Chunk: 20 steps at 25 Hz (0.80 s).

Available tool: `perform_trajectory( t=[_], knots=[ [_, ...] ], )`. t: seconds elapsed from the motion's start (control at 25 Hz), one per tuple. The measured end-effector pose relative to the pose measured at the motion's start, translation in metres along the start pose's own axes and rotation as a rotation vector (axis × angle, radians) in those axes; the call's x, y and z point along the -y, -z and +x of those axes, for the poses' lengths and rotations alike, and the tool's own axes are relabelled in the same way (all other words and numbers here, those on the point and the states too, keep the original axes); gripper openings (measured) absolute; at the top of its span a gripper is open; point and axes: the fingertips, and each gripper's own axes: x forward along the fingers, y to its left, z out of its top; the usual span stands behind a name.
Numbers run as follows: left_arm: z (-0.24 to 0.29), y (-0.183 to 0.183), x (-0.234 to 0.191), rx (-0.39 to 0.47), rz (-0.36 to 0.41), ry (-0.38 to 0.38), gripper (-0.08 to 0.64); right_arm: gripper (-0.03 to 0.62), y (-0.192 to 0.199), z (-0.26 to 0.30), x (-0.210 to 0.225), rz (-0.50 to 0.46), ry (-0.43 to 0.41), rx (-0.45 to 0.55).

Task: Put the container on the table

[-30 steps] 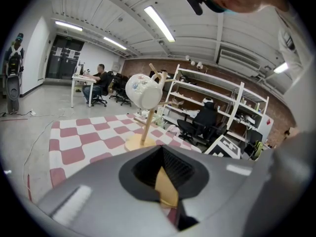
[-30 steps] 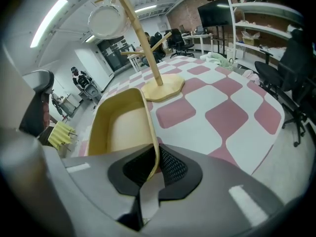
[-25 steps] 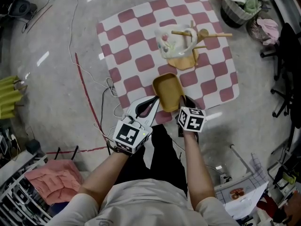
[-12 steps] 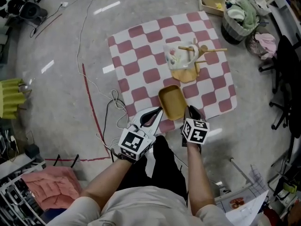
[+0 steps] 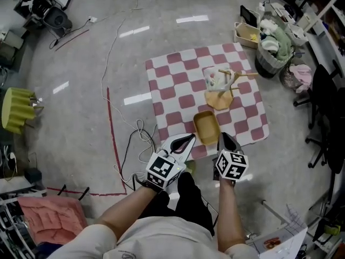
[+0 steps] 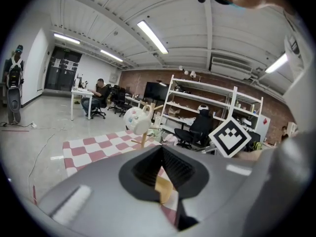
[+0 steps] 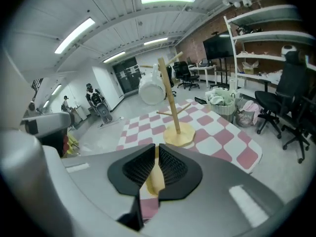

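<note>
A tan, shallow rectangular container [image 5: 206, 127] hangs between both grippers over the near part of a red-and-white checkered mat [image 5: 172, 82]. My left gripper [image 5: 191, 139] is shut on the container's left rim, and in the left gripper view the tan edge [image 6: 163, 190] is pinched between the dark pads. My right gripper [image 5: 221, 137] is shut on the right rim, and the right gripper view shows the tan wall [image 7: 156, 180] clamped between its pads. No table shows in any view.
A wooden mug tree [image 5: 222, 95] with a white mug [image 5: 214, 79] stands on the mat beyond the container. A basket of cloths [image 5: 274, 43] and a yellow box [image 5: 248, 33] lie at the back right. Cables [image 5: 133, 139], red floor tape [image 5: 112, 136], an office chair [image 5: 323, 109].
The head view has risen and drawn back, so mat, mug tree and container look smaller. Both grippers keep their hold on the container, which has come up with them.
</note>
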Motion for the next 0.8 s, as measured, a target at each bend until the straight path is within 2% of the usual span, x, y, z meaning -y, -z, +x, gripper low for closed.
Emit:
perform_trajectory(
  t=[0.36, 0.8],
  knots=[
    [-0.05, -0.039, 0.022, 0.061, 0.038, 0.029, 0.006, 0.012, -0.04, -0.067, -0.043, 0.009, -0.02, 0.142],
    [-0.107, -0.071, 0.045, 0.123, 0.059, 0.076, 0.006, 0.011, -0.059, -0.136, -0.101, -0.026, -0.048, 0.248]
  ],
)
